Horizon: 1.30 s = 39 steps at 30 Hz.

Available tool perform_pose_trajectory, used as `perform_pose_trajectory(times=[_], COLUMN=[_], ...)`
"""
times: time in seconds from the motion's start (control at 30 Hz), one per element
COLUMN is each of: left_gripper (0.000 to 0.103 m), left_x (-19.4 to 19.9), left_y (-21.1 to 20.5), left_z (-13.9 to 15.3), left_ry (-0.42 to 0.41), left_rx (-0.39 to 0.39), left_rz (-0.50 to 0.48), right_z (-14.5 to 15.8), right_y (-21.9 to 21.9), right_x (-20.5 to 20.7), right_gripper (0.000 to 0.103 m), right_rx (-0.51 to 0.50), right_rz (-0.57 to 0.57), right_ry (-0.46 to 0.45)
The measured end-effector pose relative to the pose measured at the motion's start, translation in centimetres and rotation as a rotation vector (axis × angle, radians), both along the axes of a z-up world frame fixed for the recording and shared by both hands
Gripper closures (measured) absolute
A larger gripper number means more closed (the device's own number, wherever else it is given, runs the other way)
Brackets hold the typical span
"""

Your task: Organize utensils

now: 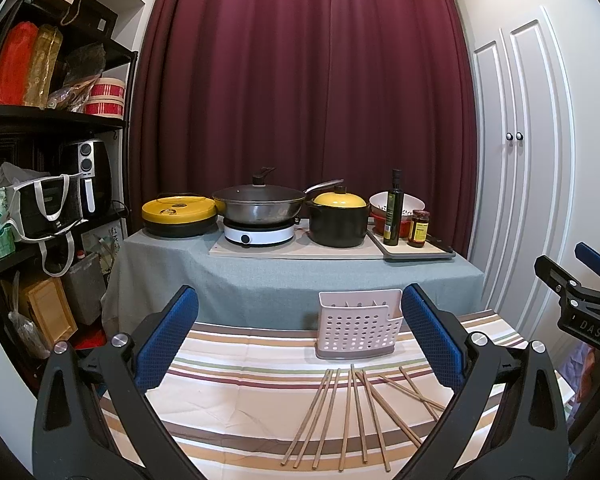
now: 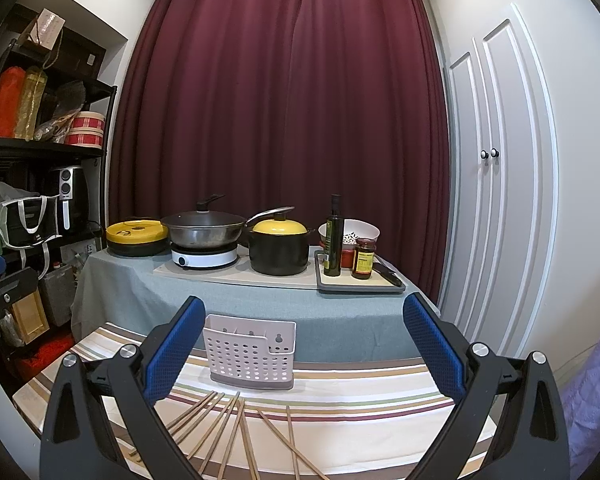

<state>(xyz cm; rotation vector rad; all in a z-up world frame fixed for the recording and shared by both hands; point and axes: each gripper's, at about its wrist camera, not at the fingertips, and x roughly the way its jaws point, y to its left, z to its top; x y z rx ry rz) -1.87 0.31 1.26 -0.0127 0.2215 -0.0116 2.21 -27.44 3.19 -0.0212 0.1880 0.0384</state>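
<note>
- We've got the striped tablecloth (image 1: 236, 392) spread across the near table, with a maroon curtain (image 1: 300, 80) behind.
- Our left gripper (image 1: 300, 332) hangs above the cloth, jaws wide apart, nothing between them.
- Our right gripper (image 2: 300, 344) hovers likewise, jaws spread and empty.
- The white perforated utensil holder (image 2: 252, 356) stands upright at the cloth's far edge.
- The wooden chopsticks (image 1: 352, 412) lie loose and fanned on the cloth, just in front of the holder.
</note>
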Motion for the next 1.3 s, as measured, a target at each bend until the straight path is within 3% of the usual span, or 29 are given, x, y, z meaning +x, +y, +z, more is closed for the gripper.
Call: perform_pose_trajectory(times=[1.3], left_gripper=[0.004], left_x=[0.21], left_y=[-0.5], left_z=[-0.51], left_ry=[0.015], left_rx=[-0.006], left_rz=[-0.003], right_z=[-1.03], right_y=[0.65], right_x=[-0.04], right_gripper=[0.006], right_rx=[0.0], right_rz=[-0.001], right_ry=[0.008])
